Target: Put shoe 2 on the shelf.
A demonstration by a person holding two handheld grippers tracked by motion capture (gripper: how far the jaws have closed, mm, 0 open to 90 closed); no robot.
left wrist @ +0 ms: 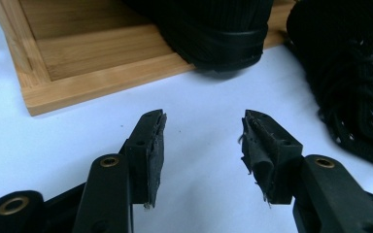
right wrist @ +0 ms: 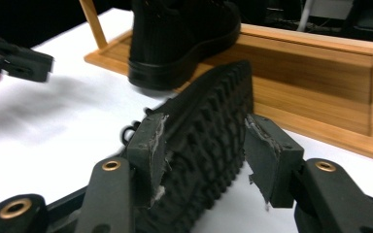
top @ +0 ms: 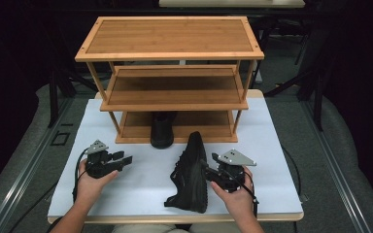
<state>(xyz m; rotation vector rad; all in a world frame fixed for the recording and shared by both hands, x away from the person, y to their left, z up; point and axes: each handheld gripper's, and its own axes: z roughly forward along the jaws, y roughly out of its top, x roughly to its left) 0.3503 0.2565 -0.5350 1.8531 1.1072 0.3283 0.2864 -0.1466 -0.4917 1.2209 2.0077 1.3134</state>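
Observation:
A black lace-up shoe (top: 192,170) lies tipped on its side on the white tabletop (top: 141,194), its treaded sole (right wrist: 209,121) facing my right gripper (top: 206,167). That gripper's jaws stand either side of the sole; the left pad touches it and a gap shows at the right pad (right wrist: 267,155). A second black shoe (top: 162,131) sits on the bottom shelf of a wooden rack (top: 170,36), one end poking out over the front edge. My left gripper (top: 126,159) is open and holds nothing, low over the table left of the lying shoe (left wrist: 349,73).
The three-shelf bamboo rack stands at the back of the table; its two upper shelves are bare. Bare white surface lies between the two grippers and in front of the rack's left half. Dark floor and metal rails surround the table.

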